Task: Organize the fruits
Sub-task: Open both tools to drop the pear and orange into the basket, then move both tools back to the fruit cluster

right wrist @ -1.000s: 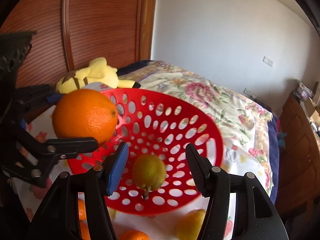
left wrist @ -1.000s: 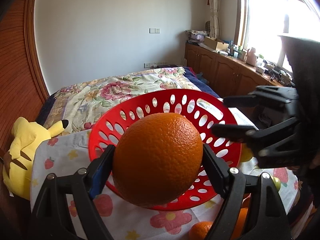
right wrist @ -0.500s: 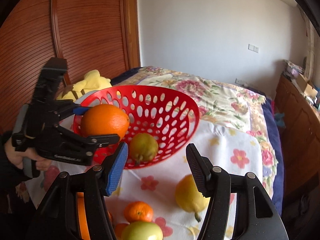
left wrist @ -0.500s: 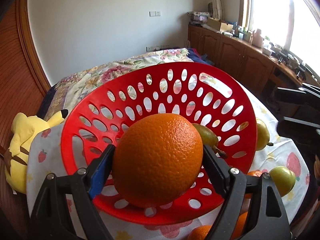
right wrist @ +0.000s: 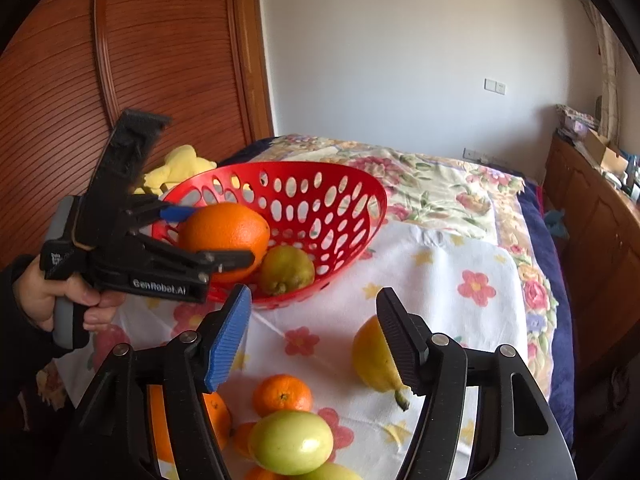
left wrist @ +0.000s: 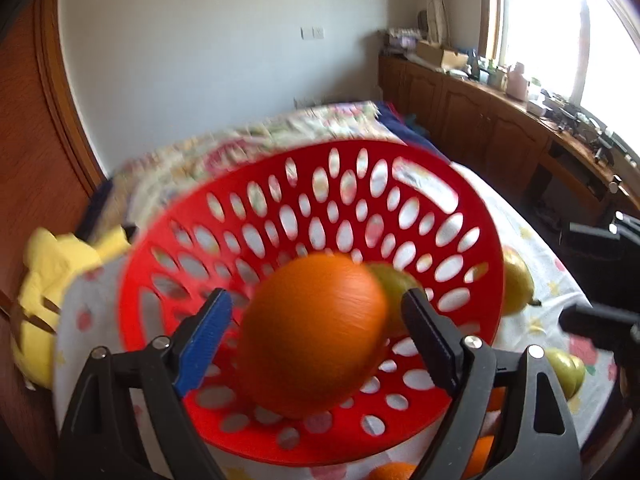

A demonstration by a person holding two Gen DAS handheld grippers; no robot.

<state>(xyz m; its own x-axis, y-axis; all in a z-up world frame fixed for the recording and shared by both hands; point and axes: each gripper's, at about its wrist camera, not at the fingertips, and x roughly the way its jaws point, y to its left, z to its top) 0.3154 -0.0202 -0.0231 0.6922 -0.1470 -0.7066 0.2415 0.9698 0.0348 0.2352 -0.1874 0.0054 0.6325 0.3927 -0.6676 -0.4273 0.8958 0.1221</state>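
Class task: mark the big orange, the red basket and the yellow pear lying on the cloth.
big orange [right wrist: 224, 228], right wrist view, upper peel
red basket [right wrist: 320, 208], right wrist view, inner perforated wall
yellow pear [right wrist: 370, 356], right wrist view, body

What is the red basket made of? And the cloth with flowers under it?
The red basket looks like moulded plastic: one even glossy red, thin walls, neat oval holes punched all over. The flowered cloth looks like soft woven fabric, probably cotton: matte, a little wrinkled, with printed flowers and stars. I cannot be sure of either from looks alone.
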